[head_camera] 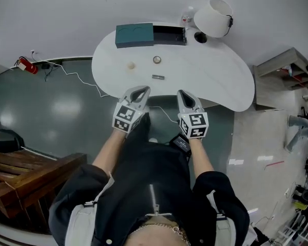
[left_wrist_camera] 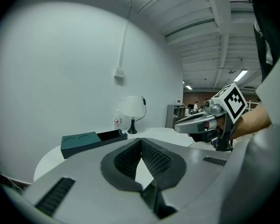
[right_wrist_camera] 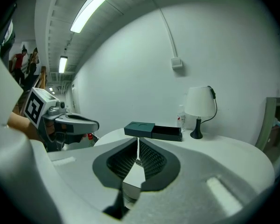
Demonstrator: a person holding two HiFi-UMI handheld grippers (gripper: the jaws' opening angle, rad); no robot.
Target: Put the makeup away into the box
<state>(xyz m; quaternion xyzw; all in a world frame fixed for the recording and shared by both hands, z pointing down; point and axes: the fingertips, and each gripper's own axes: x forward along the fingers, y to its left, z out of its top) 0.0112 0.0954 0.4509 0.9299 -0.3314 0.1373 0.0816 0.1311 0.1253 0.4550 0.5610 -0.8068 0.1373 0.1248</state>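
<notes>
Left hand-held gripper (head_camera: 139,90) and right hand-held gripper (head_camera: 184,93) closed, empty; perhaps makeup (head_camera: 157,59) on the table (head_camera: 215,81)

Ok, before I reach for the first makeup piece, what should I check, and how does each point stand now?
1. Dark teal rectangular box open, black tray showing: ok.
2. Tray inside free: cannot tell.
3. Cream round piece, round metal-rimmed jar and small dark stick lie apart on the white curved table: ok.
4. Left claw empty and open: not ok, empty but shut.
5. Right claw empty and open: not ok, empty but shut.
6. White-shaded lamp clear of the reach path: probably ok.
</notes>
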